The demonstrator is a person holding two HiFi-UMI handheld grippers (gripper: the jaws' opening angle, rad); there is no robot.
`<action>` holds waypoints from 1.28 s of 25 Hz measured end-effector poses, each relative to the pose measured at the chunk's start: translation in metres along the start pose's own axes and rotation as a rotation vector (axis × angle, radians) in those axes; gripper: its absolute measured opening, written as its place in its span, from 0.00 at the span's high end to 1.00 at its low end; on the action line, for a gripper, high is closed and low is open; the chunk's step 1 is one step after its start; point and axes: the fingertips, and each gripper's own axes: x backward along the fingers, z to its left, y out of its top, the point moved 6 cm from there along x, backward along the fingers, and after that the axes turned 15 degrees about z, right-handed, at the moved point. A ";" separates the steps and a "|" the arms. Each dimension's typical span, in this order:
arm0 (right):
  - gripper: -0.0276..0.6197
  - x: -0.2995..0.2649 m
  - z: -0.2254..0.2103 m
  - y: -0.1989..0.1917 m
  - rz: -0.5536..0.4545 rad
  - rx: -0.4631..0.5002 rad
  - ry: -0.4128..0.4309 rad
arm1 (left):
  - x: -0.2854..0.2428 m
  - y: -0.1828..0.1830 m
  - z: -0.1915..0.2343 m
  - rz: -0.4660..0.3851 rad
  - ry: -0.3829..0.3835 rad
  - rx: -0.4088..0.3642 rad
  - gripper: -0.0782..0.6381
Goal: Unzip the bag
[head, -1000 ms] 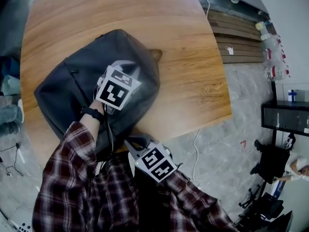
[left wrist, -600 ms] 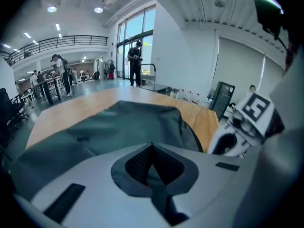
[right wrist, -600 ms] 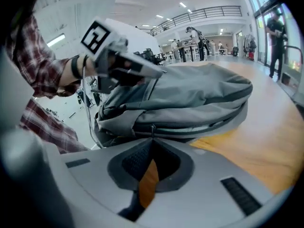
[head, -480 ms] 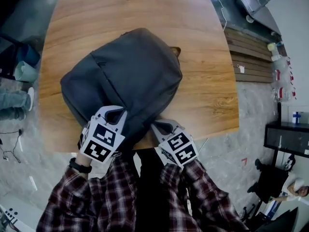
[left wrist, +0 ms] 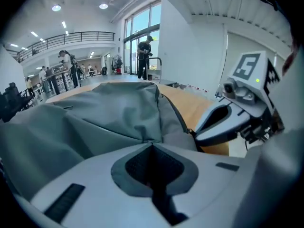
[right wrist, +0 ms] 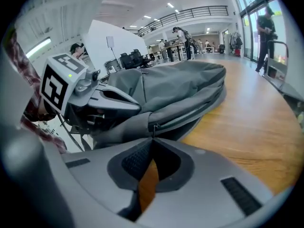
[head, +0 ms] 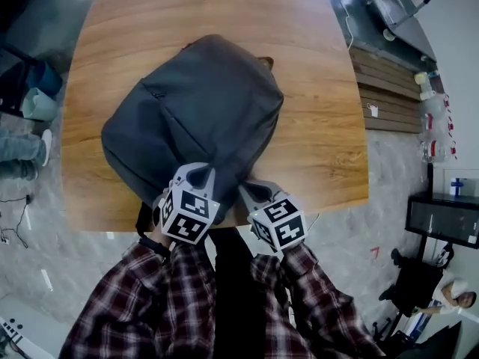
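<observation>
Against half a second back, the left claw (head: pixel 196 175) has slid right, closer to the right claw (head: pixel 252 191). Both meet the near edge of the grey bag (head: pixel 202 103), which lies on the wooden table (head: pixel 322 66). The left gripper view shows its jaws together on a pinched fold of bag fabric. The right gripper view shows its jaws closed on the small zipper pull (right wrist: pixel 153 127) at the bag's seam. In the head view the claws' own bodies cover both tips, and the pull cannot be made out.
</observation>
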 end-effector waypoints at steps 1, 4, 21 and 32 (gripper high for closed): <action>0.94 -0.001 0.005 -0.001 0.001 0.006 0.004 | -0.001 0.001 0.001 0.003 -0.005 0.013 0.88; 0.94 0.000 0.008 -0.003 -0.021 -0.013 -0.013 | -0.002 0.004 0.001 -0.002 -0.010 0.024 0.88; 0.94 0.159 0.033 0.072 -0.601 -0.117 0.109 | 0.154 0.074 -0.018 -0.507 -0.042 0.299 0.88; 0.94 0.225 0.060 0.125 -0.775 0.093 0.080 | 0.222 0.110 -0.022 -0.668 0.003 0.256 0.88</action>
